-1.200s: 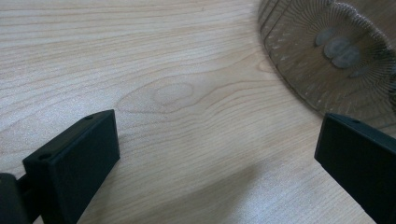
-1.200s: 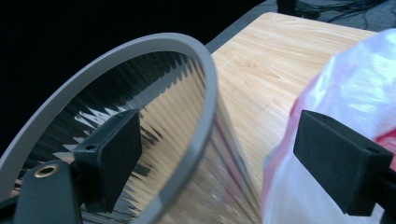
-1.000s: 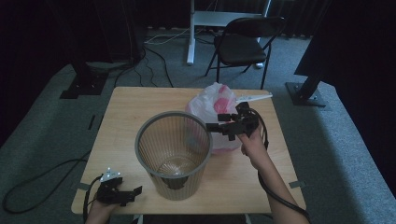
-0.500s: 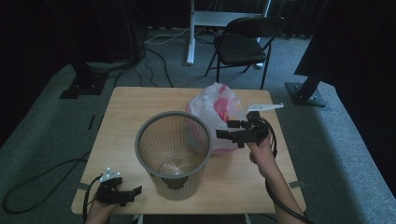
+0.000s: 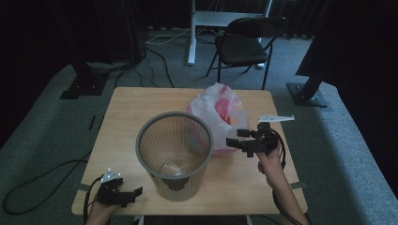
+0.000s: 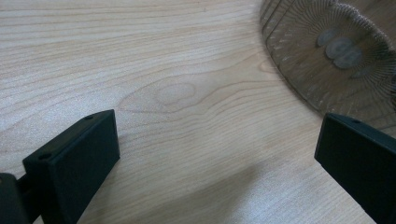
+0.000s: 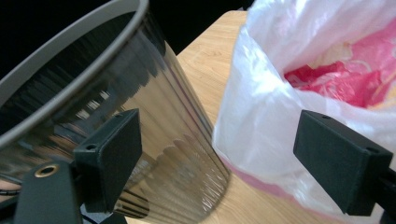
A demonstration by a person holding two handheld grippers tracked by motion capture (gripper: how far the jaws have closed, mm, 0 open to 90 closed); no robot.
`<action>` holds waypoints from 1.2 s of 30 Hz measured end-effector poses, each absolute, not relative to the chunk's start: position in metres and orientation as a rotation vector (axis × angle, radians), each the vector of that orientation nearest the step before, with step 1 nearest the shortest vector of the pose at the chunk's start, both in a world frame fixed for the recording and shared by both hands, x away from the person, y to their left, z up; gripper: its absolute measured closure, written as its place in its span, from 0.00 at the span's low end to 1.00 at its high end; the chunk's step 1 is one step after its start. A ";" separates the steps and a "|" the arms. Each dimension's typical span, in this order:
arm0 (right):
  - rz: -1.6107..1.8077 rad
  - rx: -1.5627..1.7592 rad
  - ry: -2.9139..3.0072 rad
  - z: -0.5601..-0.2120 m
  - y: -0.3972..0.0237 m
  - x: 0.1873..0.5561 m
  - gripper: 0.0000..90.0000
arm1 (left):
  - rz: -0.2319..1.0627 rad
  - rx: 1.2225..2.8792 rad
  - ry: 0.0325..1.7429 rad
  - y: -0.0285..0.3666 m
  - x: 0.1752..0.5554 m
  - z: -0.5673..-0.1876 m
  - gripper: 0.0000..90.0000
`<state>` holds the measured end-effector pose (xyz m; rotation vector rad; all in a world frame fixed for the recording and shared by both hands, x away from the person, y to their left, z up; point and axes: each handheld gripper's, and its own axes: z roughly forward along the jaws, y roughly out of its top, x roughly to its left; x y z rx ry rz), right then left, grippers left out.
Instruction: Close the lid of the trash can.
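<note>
Wood-grain tabletop (image 5: 126, 117), pale and rectangular, carries two items in the high view: a grey wire-mesh wastebasket (image 5: 174, 154), upright at the middle of the table toward the near edge, and a translucent white plastic bag with pink and red contents (image 5: 220, 112), standing just behind and to the right of the basket and touching or nearly touching its far right wall. Your right gripper (image 5: 240, 140) is held above the table to the right of the basket, just in front of the bag, its jaws pointing left toward the basket rim; in the right gripper view the jaws stand wide apart with nothing between them, the basket wall (image 7: 140, 140) behind the left jaw and the bag (image 7: 280, 93) behind the right jaw, the bag mouth open and the pink material visible inside. Your left gripper (image 5: 129, 196) sits low at the near left corner of the table, left of the basket base; the left gripper view shows its jaws spread wide and empty over bare wood, with the basket's lower wall (image 6: 327, 51) at the upper right. A dark folding chair (image 5: 244, 44) stands on the grey floor beyond the far edge.
</note>
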<state>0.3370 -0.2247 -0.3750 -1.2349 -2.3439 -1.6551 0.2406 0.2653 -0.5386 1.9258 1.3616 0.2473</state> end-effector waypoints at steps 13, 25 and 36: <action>-1.636 -1.297 -2.286 -0.406 -0.241 0.328 0.16 | 0.248 1.926 1.364 0.265 0.241 -0.539 0.00; -1.609 -1.394 -2.245 -0.441 -0.261 0.320 0.16 | 0.247 1.925 1.363 0.265 0.241 -0.539 0.00; -1.582 -1.453 -2.240 -0.466 -0.273 0.315 0.16 | 0.245 1.925 1.365 0.265 0.240 -0.538 0.00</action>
